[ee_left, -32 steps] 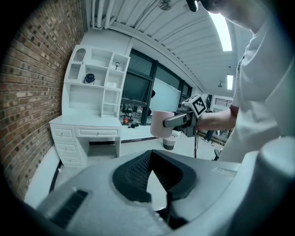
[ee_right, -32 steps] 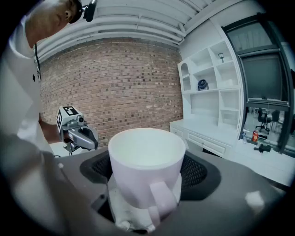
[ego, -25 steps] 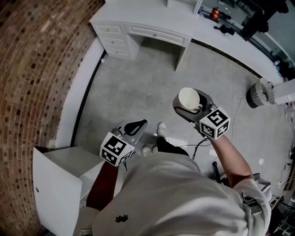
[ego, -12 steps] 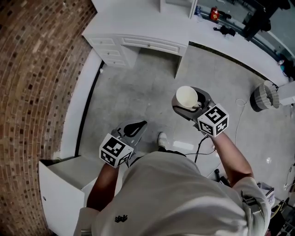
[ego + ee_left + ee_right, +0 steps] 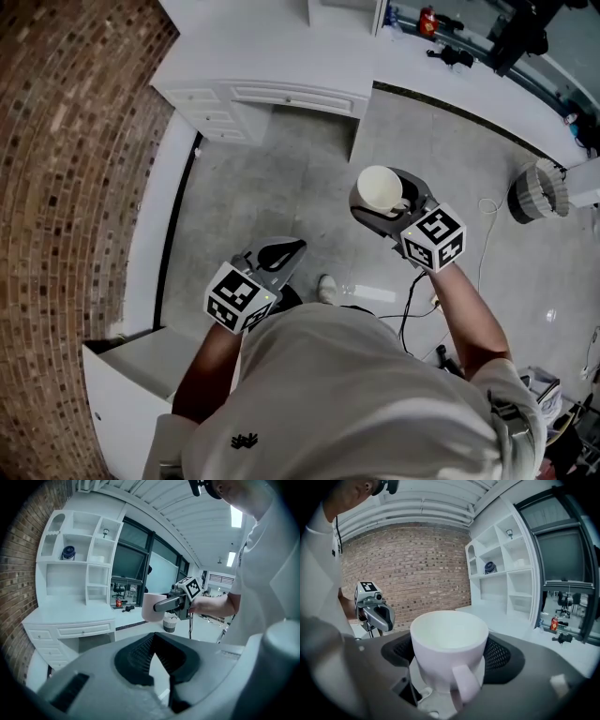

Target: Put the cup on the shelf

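Note:
A white cup [image 5: 380, 189] with a handle stands upright between the jaws of my right gripper [image 5: 382, 202], which is shut on it above the grey floor. In the right gripper view the cup [image 5: 449, 641] fills the middle, handle towards the camera. My left gripper [image 5: 281, 253] hangs lower and to the left; its black pads [image 5: 136, 656] meet at the tips with nothing between them. The white shelf unit [image 5: 79, 550] stands on a desk ahead. It also shows at the right of the right gripper view, as the shelf unit [image 5: 506, 559].
A white desk with drawers [image 5: 253, 94] runs along the far side, against a brick wall [image 5: 66, 169]. There is a blue jar [image 5: 68, 552] in one shelf compartment. A white cabinet [image 5: 122, 375] stands at lower left. A wastebasket [image 5: 536, 190] and a cable [image 5: 412, 300] are on the floor.
The person has stepped towards the desk, so desk and wall have slid down in the view. Both grippers keep their places, and the cup stays held.

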